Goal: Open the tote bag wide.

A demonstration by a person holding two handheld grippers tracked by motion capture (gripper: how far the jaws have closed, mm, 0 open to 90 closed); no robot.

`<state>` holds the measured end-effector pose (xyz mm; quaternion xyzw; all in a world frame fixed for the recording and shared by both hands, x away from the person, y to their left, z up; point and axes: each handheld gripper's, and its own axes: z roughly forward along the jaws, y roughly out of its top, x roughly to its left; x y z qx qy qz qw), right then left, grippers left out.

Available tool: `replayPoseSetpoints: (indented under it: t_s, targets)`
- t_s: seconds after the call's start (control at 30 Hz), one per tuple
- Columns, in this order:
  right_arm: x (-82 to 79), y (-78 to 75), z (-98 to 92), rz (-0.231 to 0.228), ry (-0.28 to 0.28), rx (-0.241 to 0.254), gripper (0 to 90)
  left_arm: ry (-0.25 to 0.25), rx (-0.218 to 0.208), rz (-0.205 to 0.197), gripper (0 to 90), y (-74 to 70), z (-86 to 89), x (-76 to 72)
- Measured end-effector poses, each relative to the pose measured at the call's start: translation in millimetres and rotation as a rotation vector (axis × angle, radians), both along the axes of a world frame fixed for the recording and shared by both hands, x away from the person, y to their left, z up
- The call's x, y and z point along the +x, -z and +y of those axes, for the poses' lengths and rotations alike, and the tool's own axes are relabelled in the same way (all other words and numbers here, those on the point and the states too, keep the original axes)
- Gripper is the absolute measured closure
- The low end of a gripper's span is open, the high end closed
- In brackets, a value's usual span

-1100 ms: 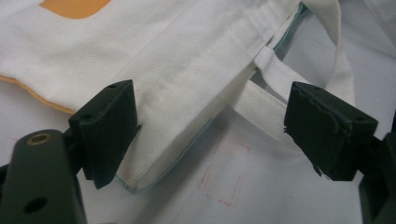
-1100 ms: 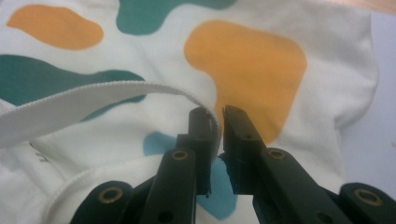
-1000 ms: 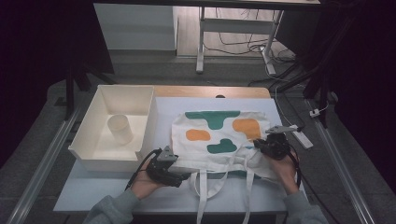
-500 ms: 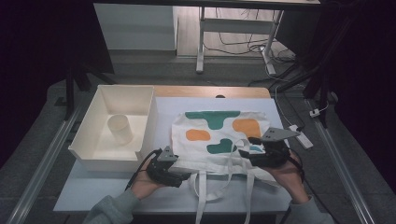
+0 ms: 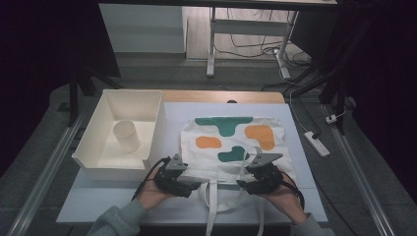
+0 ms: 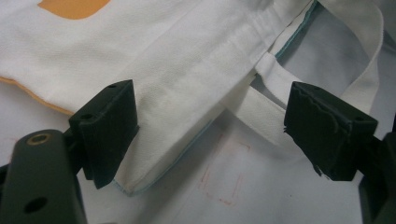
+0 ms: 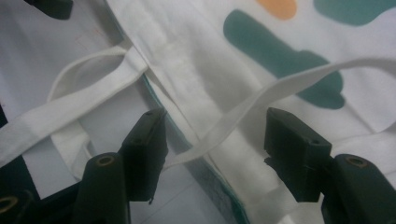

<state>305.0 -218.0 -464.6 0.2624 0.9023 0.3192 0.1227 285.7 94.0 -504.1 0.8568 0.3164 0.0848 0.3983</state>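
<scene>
One soft white cloth tote bag (image 5: pixel 233 147), printed with green and orange blobs, lies flat at centre frame. The left gripper (image 5: pixel 195 186) gapes wide at its lower-left corner; the right gripper (image 5: pixel 242 183), jaws just opening, straddles a limp handle strap (image 7: pixel 261 100) unpinched.

Both forearms wear grey-green knit sleeves with ribbed cuffs. Each hand-held gripper, left (image 5: pixel 193 183) and right (image 5: pixel 244 183), is black, topped by a grey three-cornered plate, with a black cable trailing back. Jaws are blocky black pads with small screw holes; brass-coloured inserts sit lower.
</scene>
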Motion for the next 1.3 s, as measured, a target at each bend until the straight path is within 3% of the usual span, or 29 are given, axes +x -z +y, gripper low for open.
replayPoseSetpoints:
  t_s: [0.13,0.23,0.3,0.4,0.5,0.8,0.83,0.93,1.3]
  targets:
    - [1.9,9.0,3.1,0.031,-0.001,-0.016,45.5,0.000,0.000,-0.002,17.6,-0.2,0.1,-0.6]
    - [1.7,13.9,6.2,0.030,-0.003,-0.035,57.8,-0.001,0.001,-0.001,17.6,0.2,0.3,0.1]
    - [1.0,14.8,7.0,0.017,0.008,-0.051,70.7,0.000,0.003,0.000,17.6,0.5,-0.1,-0.2]
    - [-0.3,13.1,7.3,0.036,-0.013,-0.047,86.2,0.001,0.002,-0.003,17.6,-0.1,0.0,-1.3]
    - [-1.9,11.1,8.6,0.025,-0.026,-0.041,87.3,0.000,0.001,-0.004,17.6,-0.1,0.0,-1.8]
    - [-4.7,-12.9,4.6,-0.119,-0.031,0.061,88.0,-0.001,0.001,-0.003,17.7,0.4,-0.2,-1.2]
    - [-1.1,-18.9,2.2,-0.138,-0.023,0.096,88.0,-0.002,0.000,-0.003,17.7,0.2,-0.3,-1.4]
    - [6.8,-27.0,1.0,-0.155,-0.001,0.135,88.0,0.001,0.000,-0.006,17.7,-0.2,-0.2,-2.1]
    - [33.3,-36.4,-6.2,-0.230,0.074,0.208,88.0,-0.003,-0.005,-0.004,17.7,0.0,0.6,-1.4]
